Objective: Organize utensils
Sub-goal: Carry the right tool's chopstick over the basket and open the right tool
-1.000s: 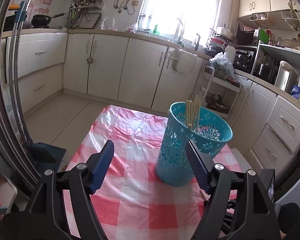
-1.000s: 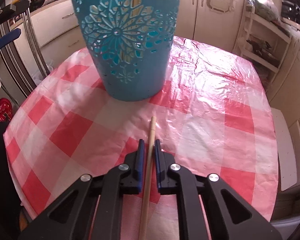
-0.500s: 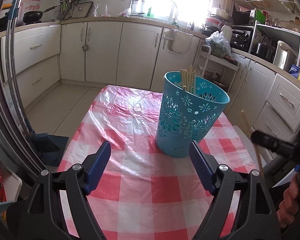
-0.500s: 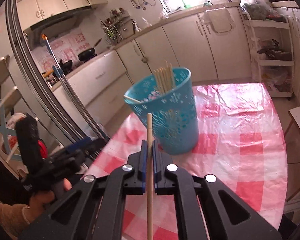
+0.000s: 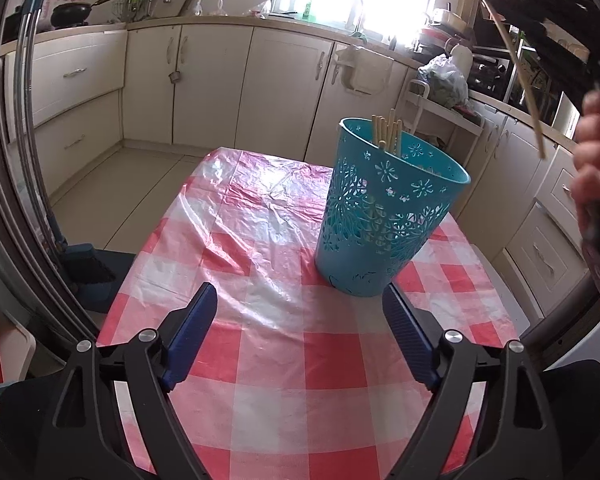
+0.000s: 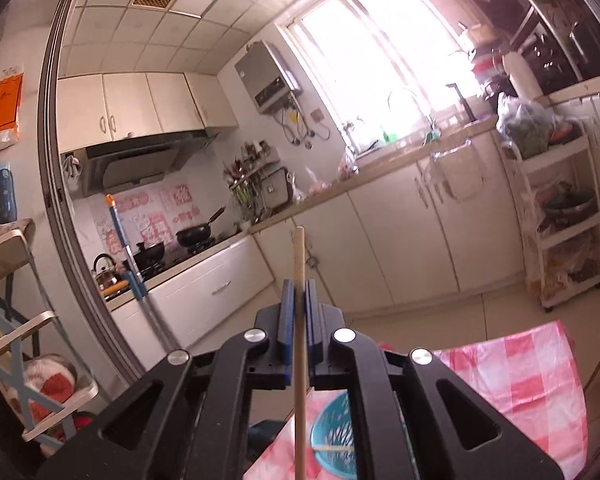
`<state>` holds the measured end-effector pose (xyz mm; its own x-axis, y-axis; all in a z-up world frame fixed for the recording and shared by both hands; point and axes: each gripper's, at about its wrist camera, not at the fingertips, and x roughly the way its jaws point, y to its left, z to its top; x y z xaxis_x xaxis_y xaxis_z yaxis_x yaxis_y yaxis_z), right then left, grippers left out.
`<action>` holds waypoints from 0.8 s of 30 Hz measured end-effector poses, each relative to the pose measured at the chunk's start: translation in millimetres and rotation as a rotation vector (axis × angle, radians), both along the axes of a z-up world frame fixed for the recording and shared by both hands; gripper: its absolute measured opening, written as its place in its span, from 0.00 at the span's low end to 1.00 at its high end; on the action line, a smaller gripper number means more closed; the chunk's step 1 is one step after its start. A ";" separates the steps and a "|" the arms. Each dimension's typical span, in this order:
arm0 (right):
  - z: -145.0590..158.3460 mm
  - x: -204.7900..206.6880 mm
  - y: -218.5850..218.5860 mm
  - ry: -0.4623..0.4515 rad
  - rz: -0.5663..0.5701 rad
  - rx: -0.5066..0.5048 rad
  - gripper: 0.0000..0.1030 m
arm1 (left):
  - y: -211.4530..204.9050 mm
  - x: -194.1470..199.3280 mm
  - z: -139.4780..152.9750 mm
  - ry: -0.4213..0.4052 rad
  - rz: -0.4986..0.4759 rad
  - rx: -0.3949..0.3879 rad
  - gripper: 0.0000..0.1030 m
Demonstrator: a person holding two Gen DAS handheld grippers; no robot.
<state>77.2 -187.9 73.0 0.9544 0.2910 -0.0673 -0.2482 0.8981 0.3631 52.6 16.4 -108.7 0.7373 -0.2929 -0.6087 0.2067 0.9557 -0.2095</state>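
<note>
Right claw (image 6: 296, 312) clamped on chopstick (image 6: 299, 280) (long axis vertical), blue basket (image 5: 384, 216) below, nearer it; left claw (image 5: 296, 320) empty, jaws opening.

From the left wrist we look down, close over the checked table (image 5: 300, 360) and basket (image 5: 384, 216); our right wrist faces level across the kitchen, sharing both below.

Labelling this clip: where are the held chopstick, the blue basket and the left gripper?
chopstick (image 6: 299, 264), right wrist view, shaft above the pads
blue basket (image 5: 380, 216), left wrist view, front wall
left gripper (image 5: 300, 312), left wrist view, between the fingertips
</note>
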 end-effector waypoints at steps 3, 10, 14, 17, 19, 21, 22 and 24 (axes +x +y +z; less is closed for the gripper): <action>-14.1 22.5 6.2 -0.009 -0.086 -0.047 0.06 | 3.1 0.3 -2.3 0.003 0.008 -0.001 0.80; -64.7 37.1 1.2 0.063 -0.172 -0.109 0.06 | 12.5 4.9 -3.8 0.009 0.042 -0.009 0.84; -84.1 34.5 2.2 0.123 -0.150 -0.172 0.06 | 14.1 7.9 -2.8 0.020 0.052 -0.008 0.87; -88.5 23.0 3.2 0.167 -0.116 -0.202 0.08 | 13.8 6.8 3.5 0.019 0.053 -0.001 0.88; -86.3 8.2 1.2 0.191 -0.098 -0.214 0.14 | 13.4 4.4 11.8 0.011 0.055 0.008 0.90; -83.2 -8.3 -1.8 0.222 -0.079 -0.207 0.28 | 12.2 0.9 22.7 0.000 0.057 0.022 0.93; -81.0 -19.2 -3.0 0.241 -0.076 -0.202 0.35 | 11.0 -0.9 29.7 -0.003 0.058 0.032 0.93; -76.8 -39.7 -5.2 0.290 -0.081 -0.197 0.64 | 8.9 -3.7 43.6 0.003 0.064 0.049 0.93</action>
<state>37.5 -193.1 -3.8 0.9068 0.1694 -0.3860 -0.0850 0.9704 0.2260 48.9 25.2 -65.1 0.7519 -0.2149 -0.6233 0.1443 0.9761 -0.1624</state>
